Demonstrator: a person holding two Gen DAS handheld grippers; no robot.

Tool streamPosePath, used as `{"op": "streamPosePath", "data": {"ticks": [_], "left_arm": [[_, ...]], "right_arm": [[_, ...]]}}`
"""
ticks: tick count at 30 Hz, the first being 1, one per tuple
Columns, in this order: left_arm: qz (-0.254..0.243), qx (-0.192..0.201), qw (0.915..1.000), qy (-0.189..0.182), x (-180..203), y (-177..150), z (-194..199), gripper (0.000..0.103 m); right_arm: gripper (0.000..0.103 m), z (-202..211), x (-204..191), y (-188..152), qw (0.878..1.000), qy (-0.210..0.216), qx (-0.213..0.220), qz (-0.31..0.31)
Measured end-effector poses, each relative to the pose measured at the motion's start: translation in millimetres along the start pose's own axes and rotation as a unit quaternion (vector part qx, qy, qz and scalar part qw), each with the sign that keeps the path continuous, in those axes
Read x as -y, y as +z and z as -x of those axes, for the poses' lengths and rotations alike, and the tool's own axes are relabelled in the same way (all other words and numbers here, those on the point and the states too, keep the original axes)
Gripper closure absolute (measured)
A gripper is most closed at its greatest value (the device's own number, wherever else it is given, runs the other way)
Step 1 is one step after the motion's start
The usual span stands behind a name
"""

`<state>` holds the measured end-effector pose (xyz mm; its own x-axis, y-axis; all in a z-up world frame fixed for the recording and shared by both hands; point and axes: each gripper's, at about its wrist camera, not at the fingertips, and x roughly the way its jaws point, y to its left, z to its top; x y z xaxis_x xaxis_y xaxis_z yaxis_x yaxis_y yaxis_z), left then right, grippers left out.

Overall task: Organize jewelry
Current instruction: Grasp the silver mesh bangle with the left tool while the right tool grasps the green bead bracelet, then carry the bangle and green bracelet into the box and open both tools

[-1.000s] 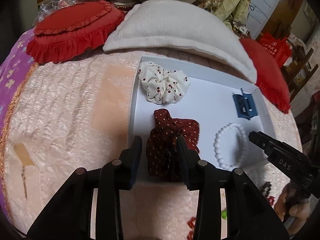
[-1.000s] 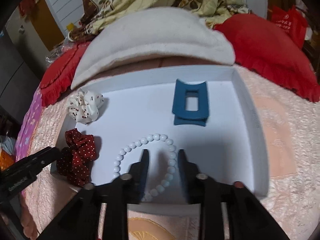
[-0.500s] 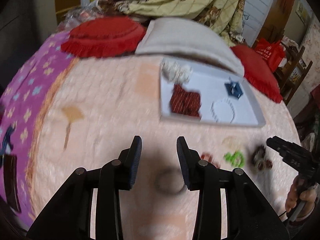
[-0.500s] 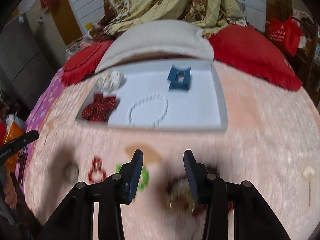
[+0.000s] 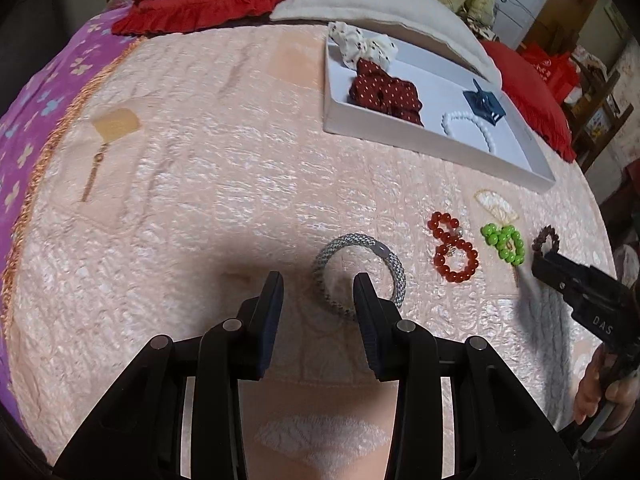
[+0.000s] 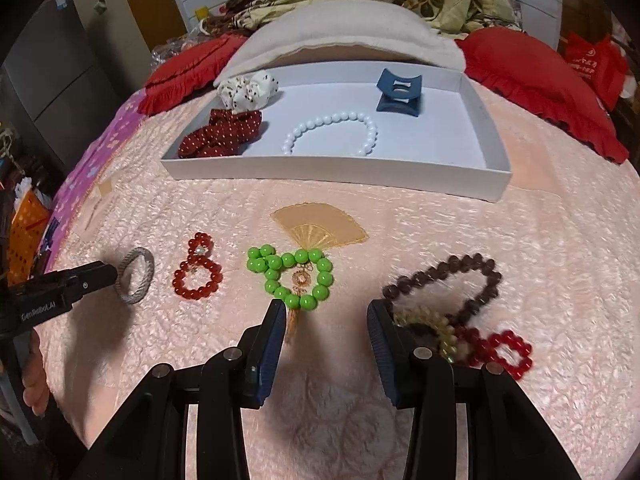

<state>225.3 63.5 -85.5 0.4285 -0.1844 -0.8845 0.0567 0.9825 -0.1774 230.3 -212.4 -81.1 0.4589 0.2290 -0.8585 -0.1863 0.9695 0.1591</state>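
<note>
Both grippers have drawn back from the tray (image 6: 494,148) and now hover over the loose jewelry on the quilted pink bedspread (image 5: 192,184). Left gripper (image 5: 318,294): jaws apart, empty, its right finger over the near arc of a grey braided bangle (image 5: 357,273). Right gripper (image 6: 326,316): jaws apart, empty, between a green bead bracelet (image 6: 294,276) and a dark brown bead strand (image 6: 444,284) tangled with a glossy red bead loop (image 6: 506,354). A red-orange bead bracelet (image 6: 197,272) in a figure-eight lies between bangle and green beads. Tray, white, shallow and rectangular, beyond these, contains: a cream dotted scrunchie (image 6: 248,89), a maroon dotted scrunchie (image 6: 222,134), a white pearl bracelet (image 6: 332,133), and a blue hair claw (image 6: 400,92).
</note>
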Motion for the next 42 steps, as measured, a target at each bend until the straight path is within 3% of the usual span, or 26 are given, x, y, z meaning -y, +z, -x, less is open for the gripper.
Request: {"op": "streamPosePath", "data": {"ticks": [10,20,26,30,32,35,37,38,42], "left_arm": [[-0.024,0.014,0.9995,0.015,3.9,4.8,-12.3,0.068],[-0.054,0.041,0.9971,0.035,12.4,5.4,-18.2,0.068],[-0.059,0.042,0.9971,0.024,7.8,3.9,-16.1,0.068],[-0.068,0.048,0.9962,0.025,7.9,1.3,-15.5,0.068],[-0.079,0.052,0.9948,0.035,11.3,0.1,-16.5,0.068],[-0.085,0.058,0.9939,0.041,13.3,0.5,-18.1,0.068],[-0.082,0.056,0.9942,0.043,13.5,2.1,-18.3,0.08],[-0.08,0.054,0.9945,0.04,13.6,2.7,-17.9,0.097],[-0.067,0.038,0.9964,0.036,13.4,1.7,-13.7,0.097]], "right_arm": [[0.063,-20.1,0.7,8.0,1.0,0.0,-0.004,0.007],[0.063,-31.0,-12.5,17.7,0.999,-0.029,0.006,0.043],[0.063,-26.5,-5.5,25.3,1.0,-0.011,0.011,0.024],[0.063,-33.2,-11.9,26.7,0.999,-0.012,0.0,0.047],[0.063,-37.1,-20.4,25.5,0.997,-0.034,0.003,0.071],[0.071,-41.0,-26.9,29.0,0.996,-0.04,0.008,0.079],[0.081,-42.1,-27.7,31.8,0.996,-0.038,0.01,0.075],[0.085,-42.0,-28.0,32.4,0.997,-0.035,0.01,0.074],[0.085,-35.4,-26.2,31.6,0.999,-0.006,0.004,0.053]]}}
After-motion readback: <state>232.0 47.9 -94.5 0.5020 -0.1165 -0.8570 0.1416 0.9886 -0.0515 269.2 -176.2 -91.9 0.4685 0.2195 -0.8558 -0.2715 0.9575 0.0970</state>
